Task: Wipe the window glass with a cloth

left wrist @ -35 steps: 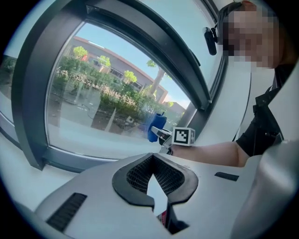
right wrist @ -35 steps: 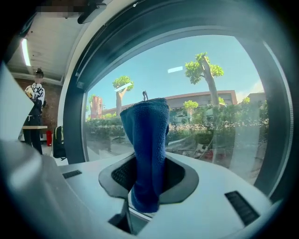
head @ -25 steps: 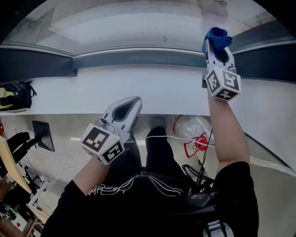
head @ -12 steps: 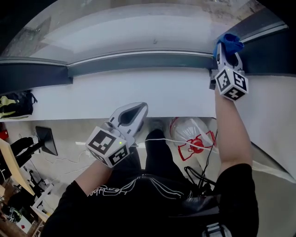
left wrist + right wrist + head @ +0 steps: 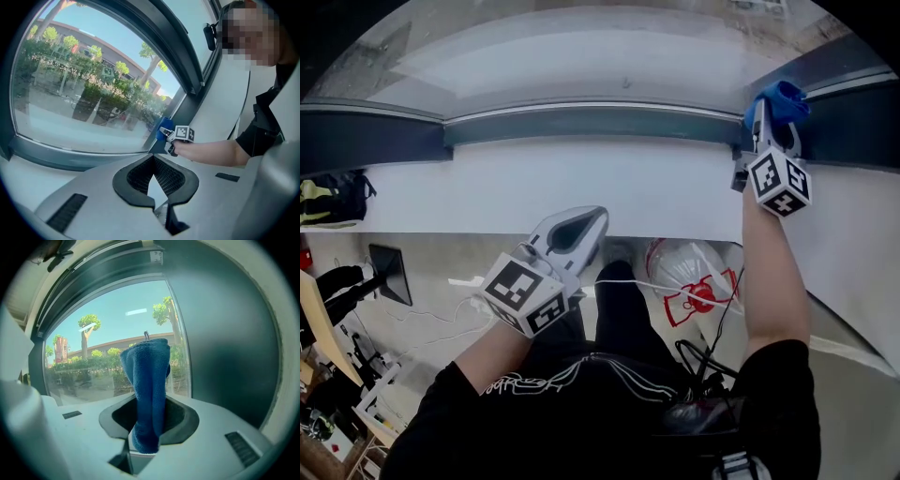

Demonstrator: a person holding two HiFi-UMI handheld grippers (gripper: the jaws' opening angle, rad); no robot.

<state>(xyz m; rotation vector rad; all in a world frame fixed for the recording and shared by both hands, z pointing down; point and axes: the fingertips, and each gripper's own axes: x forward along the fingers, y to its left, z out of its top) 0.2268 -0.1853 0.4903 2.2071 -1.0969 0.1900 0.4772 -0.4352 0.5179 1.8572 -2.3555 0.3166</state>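
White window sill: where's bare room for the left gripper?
The white window sill is bare from the black-and-yellow bag at left to the right gripper, whose jaws hold the blue cloth at the dark frame corner: crowded only there.

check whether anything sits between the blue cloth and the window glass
Nothing visible does. The blue cloth, clamped between the fingers of the right gripper, stands up with the window glass directly behind it, near the pane's right edge by the dark frame. Whether it touches the glass cannot be told.
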